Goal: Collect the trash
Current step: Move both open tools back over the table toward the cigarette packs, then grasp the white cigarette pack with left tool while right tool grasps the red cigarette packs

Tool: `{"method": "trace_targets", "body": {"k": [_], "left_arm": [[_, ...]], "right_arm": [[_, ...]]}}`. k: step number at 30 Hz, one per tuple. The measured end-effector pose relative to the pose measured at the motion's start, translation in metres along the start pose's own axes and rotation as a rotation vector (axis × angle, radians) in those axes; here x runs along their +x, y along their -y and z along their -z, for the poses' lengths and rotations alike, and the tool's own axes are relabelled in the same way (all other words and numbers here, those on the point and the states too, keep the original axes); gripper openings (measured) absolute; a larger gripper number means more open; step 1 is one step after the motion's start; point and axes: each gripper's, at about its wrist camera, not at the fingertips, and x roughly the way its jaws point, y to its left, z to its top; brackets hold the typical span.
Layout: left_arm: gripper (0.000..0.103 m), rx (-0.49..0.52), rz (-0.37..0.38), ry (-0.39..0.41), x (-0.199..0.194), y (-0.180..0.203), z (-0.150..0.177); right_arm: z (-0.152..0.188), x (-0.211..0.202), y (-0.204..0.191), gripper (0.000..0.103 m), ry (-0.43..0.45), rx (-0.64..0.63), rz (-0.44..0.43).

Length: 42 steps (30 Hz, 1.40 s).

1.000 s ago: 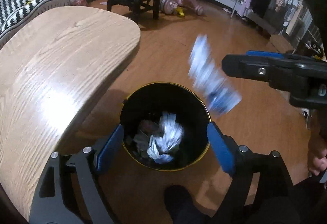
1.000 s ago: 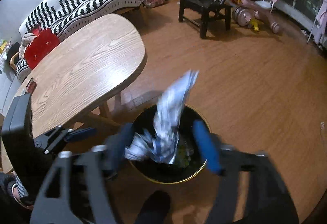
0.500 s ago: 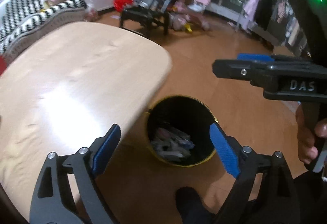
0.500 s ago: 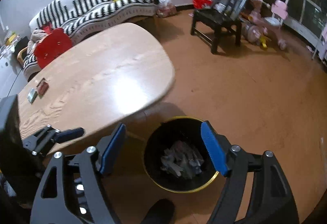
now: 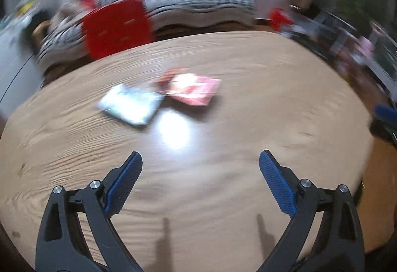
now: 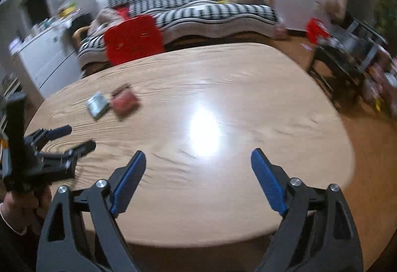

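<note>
Two flat wrappers lie side by side on the wooden table (image 5: 248,108): a silvery-blue one (image 5: 130,104) and a red and pink one (image 5: 193,88). In the right wrist view the silvery wrapper (image 6: 98,104) and the red wrapper (image 6: 124,100) are small, at the table's far left. My left gripper (image 5: 200,167) hovers over the table short of the wrappers, its jaws opening with nothing between them. My right gripper (image 6: 198,164) is above the near table edge, its jaws opening and empty. The left gripper (image 6: 74,139) also shows at the left there, held by a hand (image 6: 22,207).
A red chair (image 6: 134,40) stands behind the table, with a striped sofa (image 6: 198,9) beyond it. A white cabinet (image 6: 47,58) is at the left, a dark chair (image 6: 347,58) and toys at the right. The table (image 6: 223,108) carries a bright glare.
Both grippers swung from above the black bin to over the table. The wrappers dropped into the bin, which is out of view now. Two wrappers on the table came into sight.
</note>
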Motion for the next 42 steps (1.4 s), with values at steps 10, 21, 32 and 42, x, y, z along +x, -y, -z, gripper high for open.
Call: {"method": "trace_targets", "body": {"k": [10,21,32,42], "left_arm": [[0.092,-0.150,-0.111,-0.083,0.076,-0.079,-0.030],[0.095,-0.198,-0.170,-0.127,0.091,-0.152,-0.033],[0.096,-0.231,-0.077,-0.135,0.103,-0.140,-0.052],[0.096,-0.298,-0.167,-0.124,0.127,-0.132,-0.078]], "right_arm": [[-0.041,0.093,-0.082,0.085,-0.062,-0.087,-0.080],[-0.058,0.181,-0.119,0.089,-0.123,-0.271,-0.088],[-0.083,0.228,-0.128,0.093,-0.142,-0.299,-0.092],[-0.087,0.224,-0.132,0.064,-0.157,-0.320,-0.116]]}}
